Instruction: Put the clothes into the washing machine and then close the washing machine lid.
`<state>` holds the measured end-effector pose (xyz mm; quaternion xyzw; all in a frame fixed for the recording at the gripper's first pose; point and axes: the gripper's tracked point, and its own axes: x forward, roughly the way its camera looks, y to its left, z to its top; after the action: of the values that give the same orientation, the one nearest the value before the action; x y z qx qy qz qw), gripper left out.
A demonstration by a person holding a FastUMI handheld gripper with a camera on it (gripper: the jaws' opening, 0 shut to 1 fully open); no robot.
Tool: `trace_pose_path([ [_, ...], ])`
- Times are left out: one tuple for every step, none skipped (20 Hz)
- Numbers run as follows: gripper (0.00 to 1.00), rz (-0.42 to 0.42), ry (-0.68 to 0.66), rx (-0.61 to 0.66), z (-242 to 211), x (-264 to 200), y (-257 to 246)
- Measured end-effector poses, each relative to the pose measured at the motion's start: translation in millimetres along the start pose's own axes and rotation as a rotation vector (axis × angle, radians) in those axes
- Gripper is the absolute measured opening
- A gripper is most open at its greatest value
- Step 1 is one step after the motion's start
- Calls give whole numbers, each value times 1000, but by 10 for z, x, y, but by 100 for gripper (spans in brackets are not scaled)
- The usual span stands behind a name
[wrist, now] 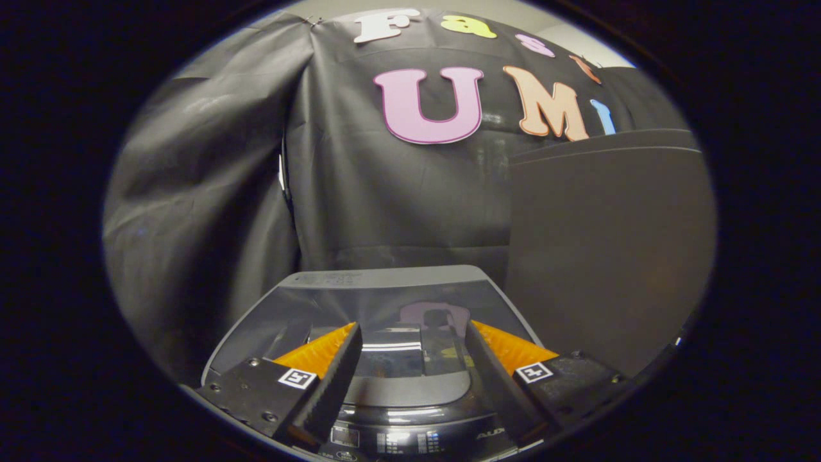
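Above closed washing machine lid [385, 301], tongs [410, 340] spread open, empty; dark panel [609, 256] near right edge.

Dim booth; glare streaks the glossy washing machine lid [385, 308] beyond the parted fingers of the gripper [412, 333]. Fisheye bending curves the edges; focus stays sharp.

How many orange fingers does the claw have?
2: the left finger and the right finger, spread apart with nothing between them, over the washer's shut glass lid.
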<state>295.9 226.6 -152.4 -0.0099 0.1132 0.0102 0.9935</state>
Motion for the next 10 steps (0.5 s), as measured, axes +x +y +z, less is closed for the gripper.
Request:
trace_pose_path([
  [97, 0, 1, 4, 33, -54, -12],
  [97, 1, 0, 8, 59, -128, -23],
  [97, -4, -6, 10, 112, -208, -45],
  [97, -6, -9, 11, 161, -287, -64],
  [97, -7, -11, 14, 207, -359, -83],
  [97, -2, -14, 16, 250, -435, -88],
  [97, 1, -16, 15, 289, -501, -95],
  [97, 4, -18, 7, 331, -583, -97],
  [97, 4, -26, -11, 372, -666, -113],
  [97, 4, -35, -29, 422, -771, -125],
])
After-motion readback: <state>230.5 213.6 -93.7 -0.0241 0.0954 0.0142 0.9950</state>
